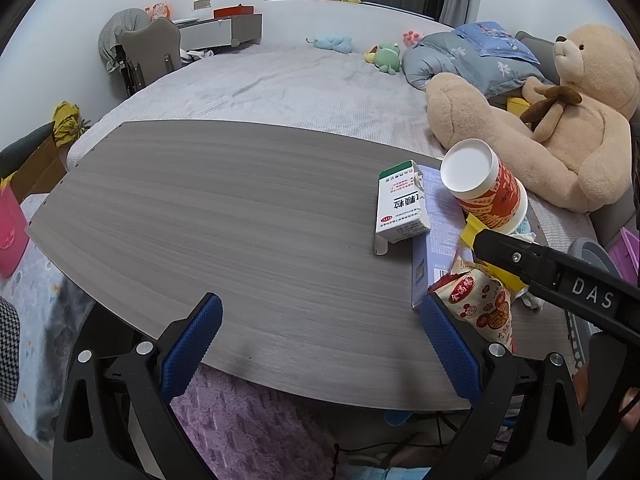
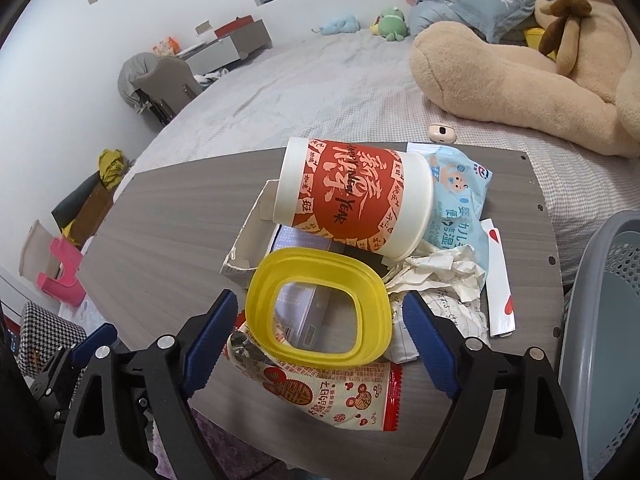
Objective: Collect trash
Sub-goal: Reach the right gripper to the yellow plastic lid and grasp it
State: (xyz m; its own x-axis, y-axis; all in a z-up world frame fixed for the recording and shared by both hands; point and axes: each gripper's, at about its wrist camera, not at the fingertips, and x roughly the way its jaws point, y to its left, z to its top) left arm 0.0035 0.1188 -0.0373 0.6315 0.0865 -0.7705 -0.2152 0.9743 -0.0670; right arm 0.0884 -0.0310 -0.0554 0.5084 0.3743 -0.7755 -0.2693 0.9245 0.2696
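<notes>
Right tongs (image 2: 316, 320) stand wide apart over a heap of trash at the near right end of the grey counter (image 2: 168, 216), gripping nothing. A yellow lid ring (image 2: 320, 312) lies between their blue pads, resting on a red-and-white snack wrapper (image 2: 340, 396). Left tongs (image 1: 320, 340) are likewise apart and empty, well to the left over bare wood. Just beyond the ring sit crumpled paper (image 2: 436, 276), an open white carton (image 2: 248, 240) and a red paper cup (image 2: 352, 208), tilted on its side atop the pile, with a blue wipes packet (image 2: 460, 184) behind it. A grey basket (image 2: 600, 320) waits at the right. The likely hazard: closing on the thin ring could nudge the leaning cup, rolling it off the counter onto the bed (image 2: 320, 88) where a teddy bear (image 2: 500, 72) sprawls.
</notes>
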